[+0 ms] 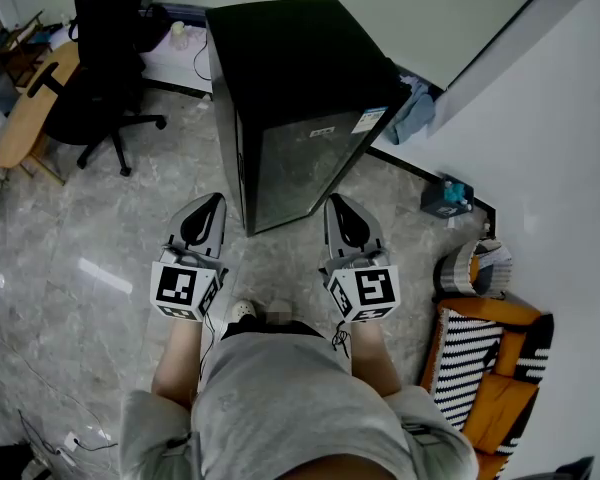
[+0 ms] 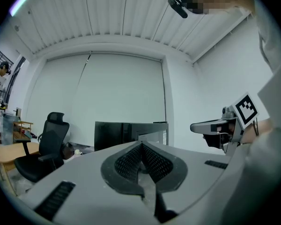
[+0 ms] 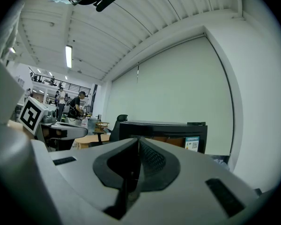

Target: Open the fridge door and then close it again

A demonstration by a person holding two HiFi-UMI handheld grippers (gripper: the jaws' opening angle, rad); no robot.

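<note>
The black fridge (image 1: 300,98) is seen standing on the grey floor (image 1: 90,248) straight in front of the person, with its door shut and turned toward the two grippers. The left gripper (image 1: 216,200) and the right gripper (image 1: 333,202) are held side by side just before the door, not touching it, and the jaws of each are pressed together with nothing between them. A black office chair (image 1: 100,58) is seen to the left of the fridge.
</note>
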